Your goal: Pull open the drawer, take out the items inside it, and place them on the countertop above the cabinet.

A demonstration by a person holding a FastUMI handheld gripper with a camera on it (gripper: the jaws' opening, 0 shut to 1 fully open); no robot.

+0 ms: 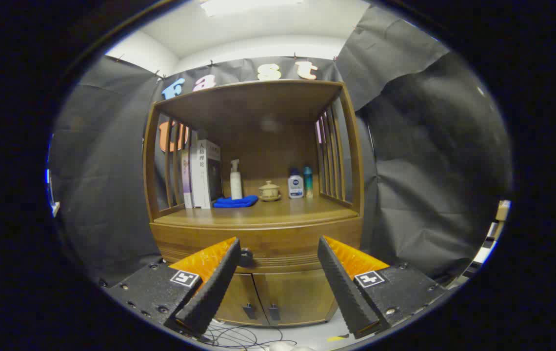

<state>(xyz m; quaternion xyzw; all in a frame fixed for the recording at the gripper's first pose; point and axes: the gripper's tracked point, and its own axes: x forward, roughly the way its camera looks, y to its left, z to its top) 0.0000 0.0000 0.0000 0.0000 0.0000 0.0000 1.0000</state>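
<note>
Kept hand-held gripper [278, 287] released, fingers spread wide, nothing between. Drawer [258, 248] sat shut just beyond them, under counter [258, 214]. Judged it stiff, sliding; I'd grab small dark knob [246, 255] by left finger.

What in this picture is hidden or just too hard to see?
- Drawer contents: in the gripper view the drawer is shut, so the front hides them.
- Drawer knob: half covered by the left of the open gripper's fingers.
- Behind the books: hidden by them.
- Lidded cup and small bottles: too small for detail.
</note>
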